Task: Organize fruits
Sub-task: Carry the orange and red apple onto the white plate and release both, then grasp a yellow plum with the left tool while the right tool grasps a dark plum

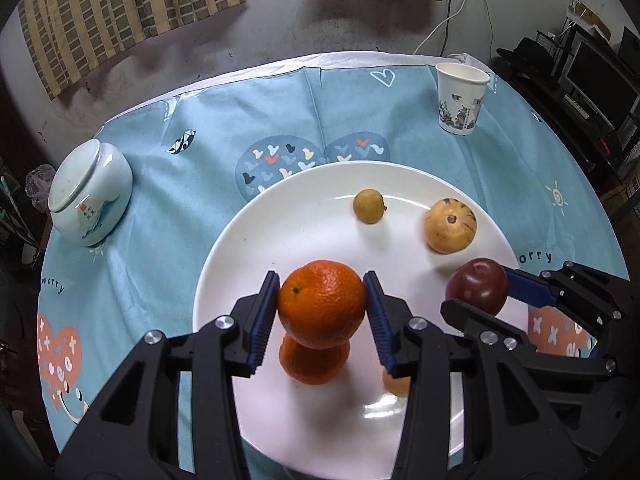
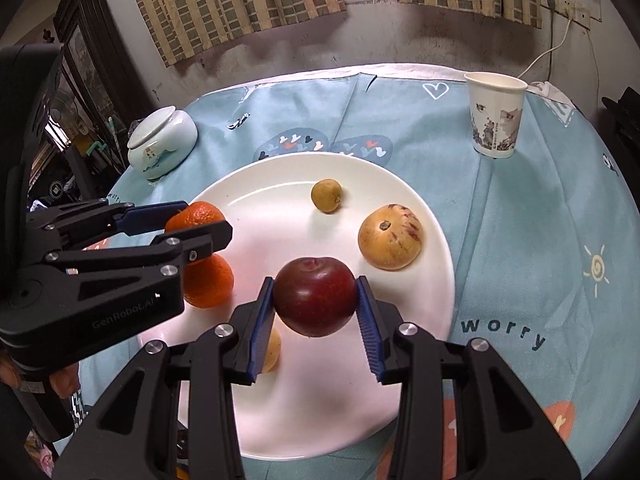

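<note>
Gripping an orange (image 1: 322, 304) above the white plate (image 1: 304, 216), the left gripper (image 1: 322, 308) hangs over a second orange (image 1: 314, 364). Beside it, the right gripper (image 2: 316, 306) clamps a dark red apple (image 2: 315, 302) over the same plate, near a yellow fruit (image 2: 390, 237).

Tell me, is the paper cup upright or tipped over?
Upright. The paper cup stands on its base on the blue tablecloth, open rim facing up. Its contents cannot be seen.

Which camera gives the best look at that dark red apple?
The right wrist view: the apple sits centred and whole between the right gripper's blue pads, above the plate. The left wrist view shows it only at the right side, smaller and partly hidden by a finger.
</note>
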A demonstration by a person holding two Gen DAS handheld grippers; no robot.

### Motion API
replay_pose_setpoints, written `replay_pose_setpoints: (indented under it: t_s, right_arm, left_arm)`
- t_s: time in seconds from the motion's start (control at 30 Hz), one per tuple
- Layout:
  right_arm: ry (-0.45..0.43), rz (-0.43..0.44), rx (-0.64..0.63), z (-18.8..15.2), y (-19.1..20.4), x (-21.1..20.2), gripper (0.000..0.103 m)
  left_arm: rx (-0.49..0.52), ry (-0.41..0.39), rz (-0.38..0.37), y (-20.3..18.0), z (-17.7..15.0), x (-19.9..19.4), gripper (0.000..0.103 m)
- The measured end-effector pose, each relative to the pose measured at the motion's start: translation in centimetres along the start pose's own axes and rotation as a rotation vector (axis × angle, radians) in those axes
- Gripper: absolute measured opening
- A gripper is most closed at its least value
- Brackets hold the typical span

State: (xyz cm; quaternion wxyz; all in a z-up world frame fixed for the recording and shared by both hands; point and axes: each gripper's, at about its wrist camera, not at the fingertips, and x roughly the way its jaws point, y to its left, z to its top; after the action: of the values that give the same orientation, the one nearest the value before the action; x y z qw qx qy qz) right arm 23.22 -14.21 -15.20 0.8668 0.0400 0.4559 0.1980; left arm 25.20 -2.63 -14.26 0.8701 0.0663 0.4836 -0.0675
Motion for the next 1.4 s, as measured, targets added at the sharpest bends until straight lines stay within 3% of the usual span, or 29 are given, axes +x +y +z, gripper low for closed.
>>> replay_pose_setpoints:
  t_s: [0.17,0.23,0.37,0.43,0.57,0.7,0.87,1.03,1.2,1.4]
  right_arm:
    - [0.018,-0.031,0.009,0.3,-0.4,0.5,0.041]
    - [0.045,-0.061,0.007,0.4,-0.5,0.8,0.042]
    - [0.053,-0.055,0.017,0.2,-0.9,0.1,0.043]
    - [0.029,-0.065,0.02,0.1,-0.9,-1.0,0.071]
    - [-0.015,-0.05,0.026,-0.6,-0.7,-4.2,0.071]
    - [-0.003,-0.037,0.044,-4.1,-0.4,-6.8,0.071]
    - [0.046,-0.02,0.122,-11.6,-0.8,-9.7,0.071]
    - [0.078,-0.012,0.135,-17.8,-0.7,-12.4,0.071]
    - [0.129,-0.025,0.168,-21.7,-0.8,-13.1,0.071]
    - [0.16,-0.011,0.15,-23.6,0.5,-13.1,0.071]
  left_arm:
    - [0.029,0.001,0.023,-0.5,0.3,0.3,0.045]
    - [0.033,-0.015,0.022,-0.5,0.3,-0.1,0.055]
    - [0.033,-0.036,0.031,-0.1,0.2,-1.4,0.058]
    - [0.016,-0.043,0.036,0.4,-0.1,-2.2,0.059]
    - [-0.02,-0.058,0.035,1.6,-1.8,-4.6,0.065]
    - [-0.065,-0.06,0.026,3.0,-5.5,-7.4,0.076]
    - [-0.126,-0.004,0.008,4.6,-11.7,-9.8,0.079]
    - [-0.121,0.06,0.003,4.3,-17.4,-11.2,0.084]
    - [-0.064,0.116,-0.06,1.1,-22.6,-11.7,0.084]
    - [0.061,0.085,-0.139,-2.6,-25.3,-11.5,0.084]
